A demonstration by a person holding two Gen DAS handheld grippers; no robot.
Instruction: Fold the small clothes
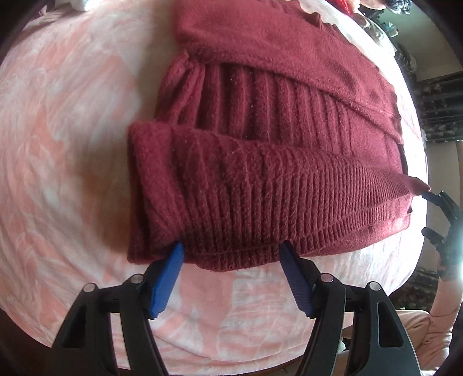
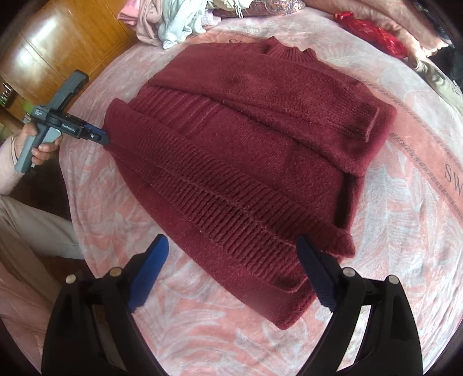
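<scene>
A dark red knit sweater lies on a pink bed blanket, sleeves folded across its body and its ribbed hem rolled up over the lower part. My left gripper is open, its blue fingertips at the near edge of the rolled hem. In the right wrist view the sweater fills the middle, collar at the far side. My right gripper is open, its jaws either side of the hem's near corner. The left gripper shows there at the sweater's left corner.
A pile of pale clothes lies at the far edge of the bed. A red shiny item lies at the far right. A wooden cabinet stands at the left. The person's hand and leg are at the left.
</scene>
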